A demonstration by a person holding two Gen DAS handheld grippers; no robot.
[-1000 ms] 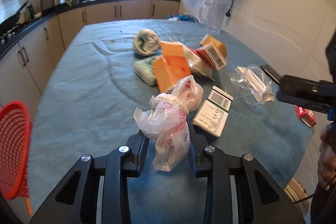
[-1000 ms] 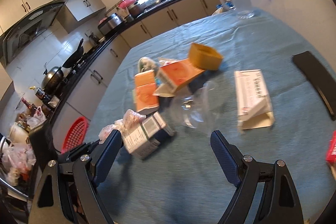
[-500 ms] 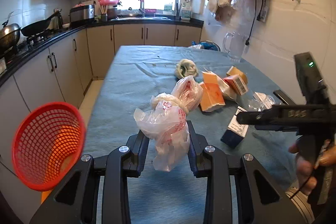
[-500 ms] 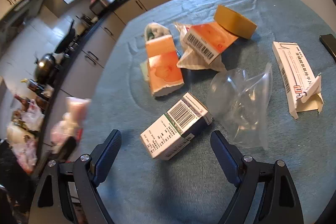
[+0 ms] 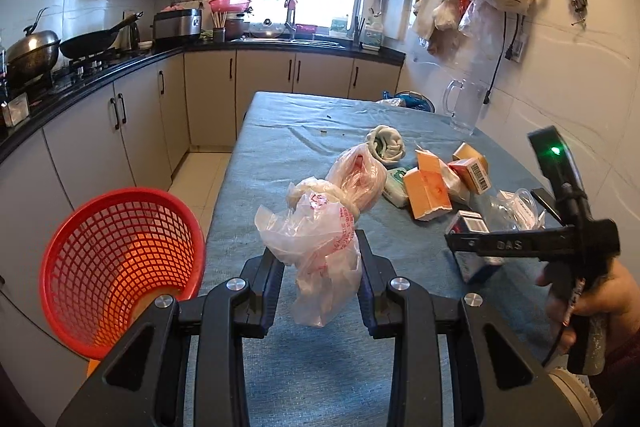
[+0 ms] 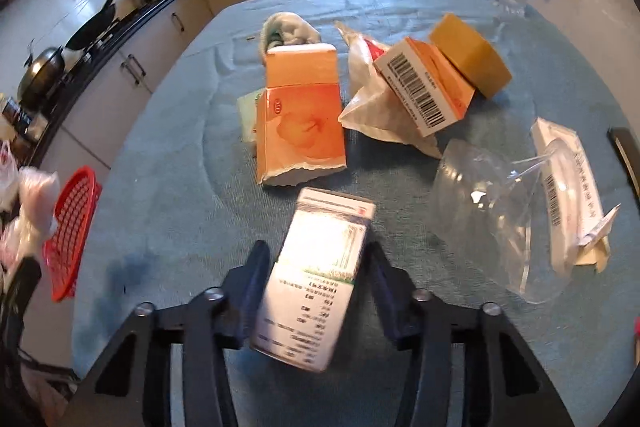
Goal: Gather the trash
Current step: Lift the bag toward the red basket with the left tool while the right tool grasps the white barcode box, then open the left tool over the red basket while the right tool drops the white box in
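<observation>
My left gripper [image 5: 320,277] is shut on a crumpled pink-white plastic bag [image 5: 320,227] and holds it above the table's near left edge, beside the red mesh basket [image 5: 116,263]. My right gripper [image 6: 316,271] is shut on a white medicine box [image 6: 316,279] with printed text, held over the blue tablecloth [image 6: 168,195]. The right gripper [image 5: 520,247] also shows in the left wrist view, at right. The basket [image 6: 72,227] shows at the left edge of the right wrist view.
On the table lie an orange torn box [image 6: 300,123], a barcode box [image 6: 424,87], a yellow box [image 6: 468,55], a clear plastic shell [image 6: 488,207], a long white carton [image 6: 568,187], a white paper bag [image 6: 372,107] and a cloth bundle [image 6: 288,31]. A glass jug [image 5: 464,107] stands near the wall.
My right gripper has closed on the white medicine box and lifted it. My left gripper has carried the plastic bag further toward the red basket.
</observation>
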